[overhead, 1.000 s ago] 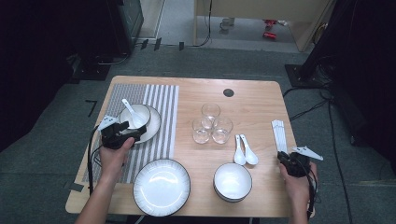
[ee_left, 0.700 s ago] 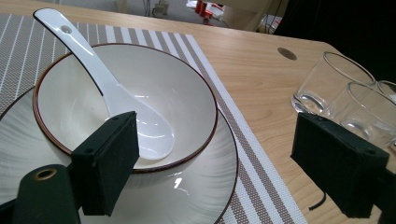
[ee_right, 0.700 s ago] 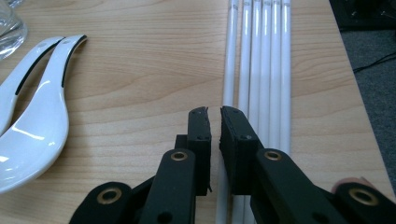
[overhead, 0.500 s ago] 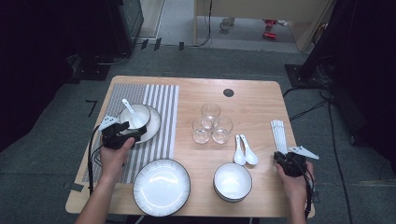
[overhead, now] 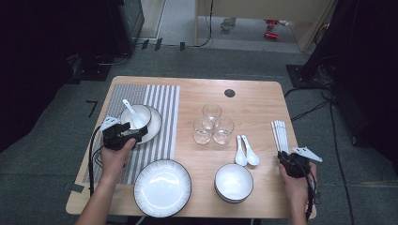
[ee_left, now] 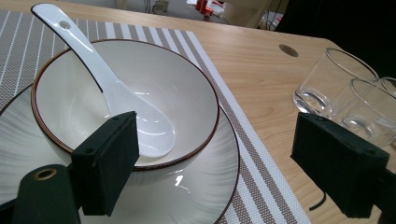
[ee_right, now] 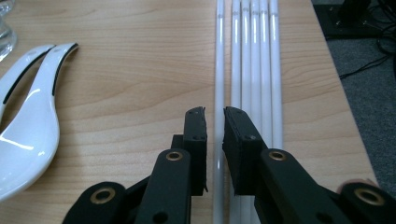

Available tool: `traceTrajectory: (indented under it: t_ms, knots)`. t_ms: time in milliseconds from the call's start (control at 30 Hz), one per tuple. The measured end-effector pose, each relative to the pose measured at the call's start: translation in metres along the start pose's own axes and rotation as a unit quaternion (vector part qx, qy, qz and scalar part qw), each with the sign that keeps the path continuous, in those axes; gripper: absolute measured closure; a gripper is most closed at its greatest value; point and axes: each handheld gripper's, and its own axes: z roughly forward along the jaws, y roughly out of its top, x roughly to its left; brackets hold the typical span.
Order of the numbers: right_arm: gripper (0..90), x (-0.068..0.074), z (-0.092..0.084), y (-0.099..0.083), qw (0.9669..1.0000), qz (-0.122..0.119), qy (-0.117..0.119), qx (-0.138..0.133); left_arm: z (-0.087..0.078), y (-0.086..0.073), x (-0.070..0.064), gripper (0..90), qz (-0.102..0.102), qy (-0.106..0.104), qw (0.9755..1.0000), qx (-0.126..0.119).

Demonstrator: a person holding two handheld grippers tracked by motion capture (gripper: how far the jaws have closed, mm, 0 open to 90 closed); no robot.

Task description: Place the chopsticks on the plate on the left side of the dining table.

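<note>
My right gripper hovers low over the near ends of several white chopsticks at the table's right edge. Its jaws have just been opening a little. They stand a narrow gap apart, astride the leftmost chopstick, which lies on the table without being pinched. My left gripper is wide open at the near rim of a white bowl. That bowl holds a white spoon and sits on a plate.
A striped placemat lies under the plate. Three glasses stand mid-table. Two white spoons lie left of the chopsticks. A large plate and stacked bowls sit near the front edge.
</note>
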Motion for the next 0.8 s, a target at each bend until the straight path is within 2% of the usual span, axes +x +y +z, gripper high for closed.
traceTrajectory:
  t_ms: [200, 400, 533, 600, 667, 733, 800]
  knots:
    - [79.4, 0.005, 0.003, -0.001, 0.9998, -0.011, 0.003, 0.013, 0.0, 0.0, 0.0, 14.9, 0.001, -0.001, 1.0, 0.001]
    - [79.4, 0.01, 0.005, -0.001, 0.9997, -0.017, 0.007, 0.015, 0.001, 0.0, 0.0, 14.9, 0.002, -0.001, 1.0, 0.002]
    - [83.9, 0.017, 0.007, -0.001, 0.9997, -0.012, 0.015, 0.016, 0.001, -0.001, 0.0, 14.9, 0.001, -0.001, 1.0, 0.003]
    - [85.3, 0.022, 0.007, 0.0, 0.9997, -0.016, 0.008, 0.015, 0.001, -0.001, 0.0, 14.9, 0.002, -0.001, 1.0, 0.003]
    - [86.2, 0.027, 0.008, 0.0, 0.9998, -0.008, 0.007, 0.016, 0.001, -0.001, 0.0, 14.9, 0.002, -0.002, 1.0, 0.004]
    - [86.4, 0.032, 0.009, 0.001, 0.9996, 0.0, 0.019, 0.021, 0.002, -0.001, 0.0, 14.9, 0.002, -0.002, 1.0, 0.005]
    - [86.4, 0.038, 0.009, 0.002, 0.9994, -0.001, 0.02, 0.027, 0.002, -0.002, -0.001, 14.9, 0.003, -0.001, 1.0, 0.006]
